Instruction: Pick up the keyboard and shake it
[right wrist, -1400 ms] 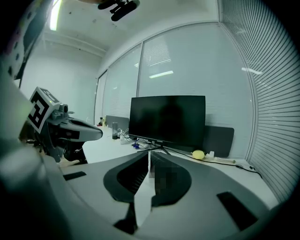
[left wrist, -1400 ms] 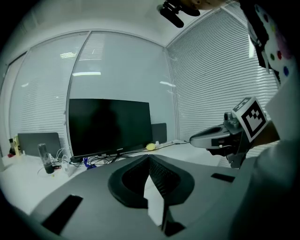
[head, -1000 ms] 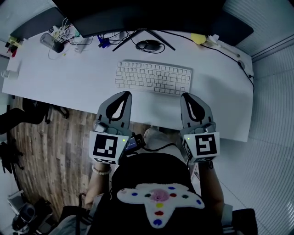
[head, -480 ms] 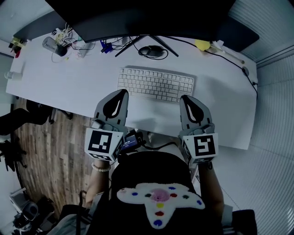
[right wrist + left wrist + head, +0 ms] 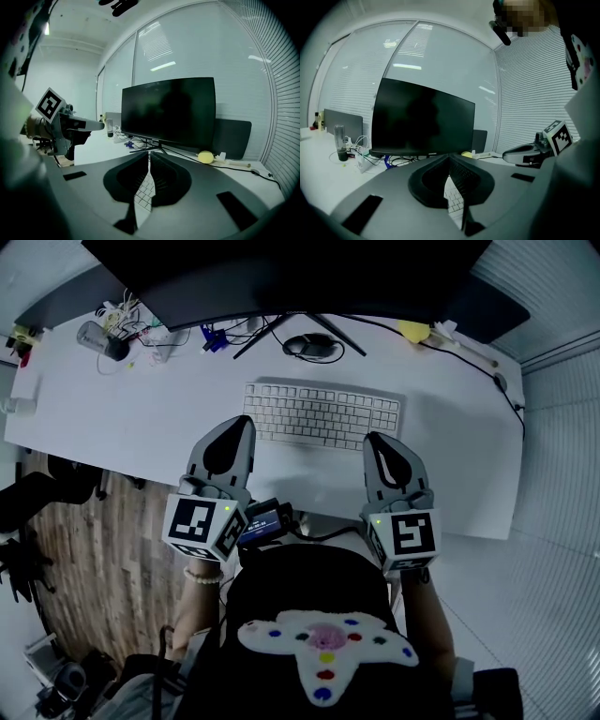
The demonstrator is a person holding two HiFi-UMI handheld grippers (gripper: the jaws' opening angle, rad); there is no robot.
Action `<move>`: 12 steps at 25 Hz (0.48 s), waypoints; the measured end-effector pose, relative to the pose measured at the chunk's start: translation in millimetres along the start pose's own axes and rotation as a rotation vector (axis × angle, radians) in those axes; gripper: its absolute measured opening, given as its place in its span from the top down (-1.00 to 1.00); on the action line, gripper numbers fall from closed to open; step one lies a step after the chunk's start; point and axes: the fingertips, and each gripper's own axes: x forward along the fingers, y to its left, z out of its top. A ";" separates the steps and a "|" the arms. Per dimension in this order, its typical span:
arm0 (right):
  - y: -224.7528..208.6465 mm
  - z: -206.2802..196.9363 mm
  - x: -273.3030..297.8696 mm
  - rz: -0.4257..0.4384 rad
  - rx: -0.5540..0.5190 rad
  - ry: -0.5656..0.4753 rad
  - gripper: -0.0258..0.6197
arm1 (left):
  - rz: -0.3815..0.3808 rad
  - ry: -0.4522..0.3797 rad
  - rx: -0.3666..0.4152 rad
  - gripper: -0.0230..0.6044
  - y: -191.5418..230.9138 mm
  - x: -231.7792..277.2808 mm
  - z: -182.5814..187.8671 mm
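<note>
Keyboard (image 5: 322, 414) lies flat on the white surface (image 5: 141, 418), in front of the monitor (image 5: 281, 277) stand, with the mouse (image 5: 314, 345) just behind it. Not lifted. Left claw (image 5: 236, 420) is held near the keyboard's front-left corner. Right claw (image 5: 376, 438) is near the front-right corner. Both point toward the monitor, roughly parallel, one at each end of the keyboard. In the left gripper view the left claw (image 5: 449, 158) is pressed together at the tips with nothing pinched (white keys (image 5: 453, 199) show through the gap lower down, beneath the jaws). In the right gripper view the right claw (image 5: 149, 154) is likewise pressed together and empty, with keys (image 5: 142, 194) visible below. A yellow object (image 5: 412, 331) sits at the far right of the surface. Whether either claw touches the keyboard cannot be told.
</note>
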 end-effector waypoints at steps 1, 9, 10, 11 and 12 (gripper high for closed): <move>1.0 -2.3 1.6 -0.005 0.001 0.007 0.80 | -0.006 0.012 -0.011 0.87 3.4 0.7 -3.3; 6.8 -23.2 13.1 -0.023 -0.005 0.055 0.80 | -0.037 0.130 -0.110 0.86 40.2 11.3 -43.2; 8.5 -24.9 13.4 -0.026 -0.002 0.061 0.80 | -0.045 0.152 -0.124 0.81 44.5 12.5 -50.7; 10.0 -26.5 13.7 -0.032 0.006 0.068 0.80 | -0.058 0.174 -0.139 0.65 48.8 14.0 -58.6; 11.3 -27.9 14.2 -0.040 0.018 0.076 0.80 | -0.071 0.194 -0.156 0.54 53.2 15.7 -66.5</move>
